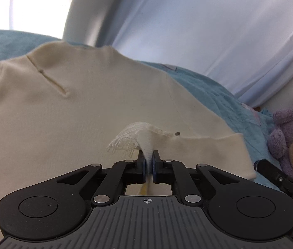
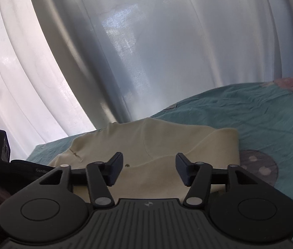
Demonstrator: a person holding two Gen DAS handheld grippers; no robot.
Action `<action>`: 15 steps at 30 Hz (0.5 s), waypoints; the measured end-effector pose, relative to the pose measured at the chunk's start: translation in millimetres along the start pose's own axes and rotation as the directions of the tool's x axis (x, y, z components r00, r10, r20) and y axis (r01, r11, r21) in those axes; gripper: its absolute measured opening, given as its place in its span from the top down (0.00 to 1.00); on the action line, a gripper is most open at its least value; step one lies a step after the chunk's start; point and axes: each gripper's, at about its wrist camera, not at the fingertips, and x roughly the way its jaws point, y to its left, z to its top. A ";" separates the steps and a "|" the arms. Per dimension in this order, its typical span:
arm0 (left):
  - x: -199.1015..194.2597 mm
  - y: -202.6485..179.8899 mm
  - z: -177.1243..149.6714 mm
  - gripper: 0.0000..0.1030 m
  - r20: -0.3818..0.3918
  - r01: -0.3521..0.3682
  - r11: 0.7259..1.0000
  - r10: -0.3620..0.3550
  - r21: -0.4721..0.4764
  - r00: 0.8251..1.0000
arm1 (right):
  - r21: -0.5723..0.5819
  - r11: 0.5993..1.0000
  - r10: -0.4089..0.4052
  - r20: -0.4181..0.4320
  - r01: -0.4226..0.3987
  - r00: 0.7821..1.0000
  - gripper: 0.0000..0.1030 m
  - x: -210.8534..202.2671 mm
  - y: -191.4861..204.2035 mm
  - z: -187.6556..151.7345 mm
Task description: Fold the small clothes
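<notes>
**Mia:** Well, look, the left gripper (image 1: 149, 161) has its two fingers squeezed tight on a pinch of the cream top (image 1: 67, 108). See the frayed white bit (image 1: 123, 141) sticking out by it?

**Ben:** Yes. Where is the top lying?

**Mia:** On the teal blanket (image 1: 212, 95) on the bed, mostly flat. One sleeve (image 1: 214, 145) looks folded across the body already, I think.

**Ben:** And the right gripper (image 2: 149, 170)?

**Mia:** Its fingers are wide apart and hold nothing. It hangs just over the near edge of the top.

**Ben:** So is the folding nearly done?

**Mia:** I'd guess it is only part way. The neck slit (image 1: 52, 81) shows, and the body is spread out wide, not a neat small pile yet. The other side and the bottom likely need folding over.

**Ben:** How many clothes are there?

**Mia:** One top is all I can see. Two grippers, one in each hand.

**Ben:** Any toys?

**Mia:** One purple teddy (image 1: 291, 124) at the side, maybe with another soft toy under it, but that part is too cut off to tell. White curtains (image 2: 146, 51) hang behind the bed, and the blanket has a few round spots (image 2: 258, 166) on it
</notes>
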 end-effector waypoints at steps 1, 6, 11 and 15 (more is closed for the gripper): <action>-6.1 2.2 2.1 0.93 0.025 -0.022 1.000 0.022 0.010 0.999 | 0.030 0.999 0.032 -0.026 -0.032 0.999 0.39 3.9 -3.2 -0.4; -34.0 31.0 14.7 0.93 0.115 -0.094 0.995 0.097 -0.027 0.989 | 0.077 0.996 0.047 -0.101 -0.040 0.994 0.39 18.5 -7.2 -11.5; -49.6 77.9 25.2 0.93 0.145 -0.263 0.961 0.273 -0.084 0.951 | 0.100 0.994 0.054 -0.150 -0.039 0.987 0.44 31.5 -9.1 -13.8; -49.7 108.2 18.2 0.92 0.117 -0.353 0.931 0.362 -0.093 0.925 | 0.178 0.983 0.074 -0.192 -0.039 0.979 0.48 48.0 -18.6 -15.0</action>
